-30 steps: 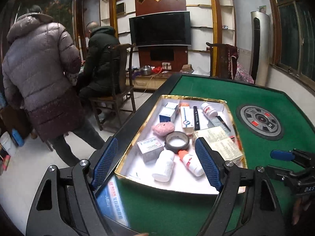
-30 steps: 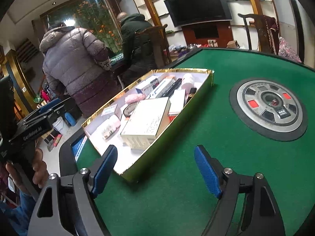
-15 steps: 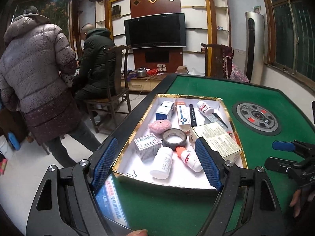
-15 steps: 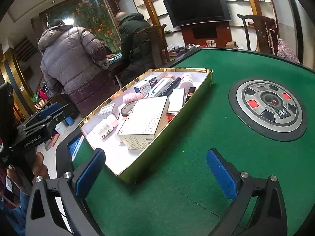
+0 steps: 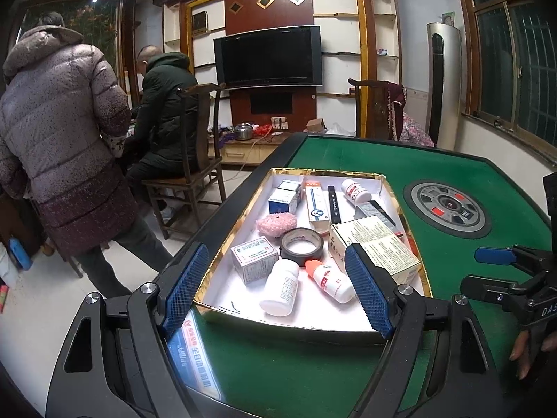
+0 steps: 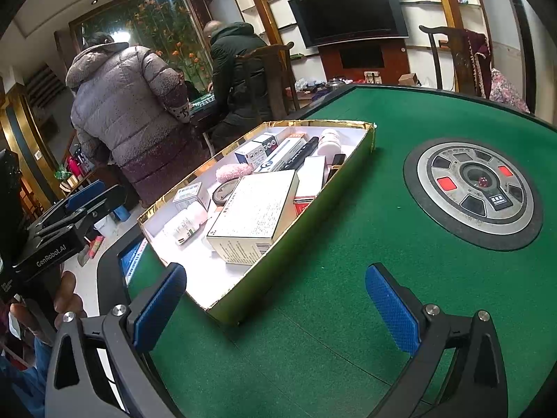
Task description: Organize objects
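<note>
Gold-rimmed tray [image 5: 397, 202] holds the clutter. My left claw [image 5: 275, 292] hangs wide before it, right claw [image 6: 275, 306] wide beside it, likely picking targets.

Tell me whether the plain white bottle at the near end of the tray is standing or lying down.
Lying down. The white bottle rests on its side on the floor of the tray, next to the orange-capped bottle, also on its side.
</note>
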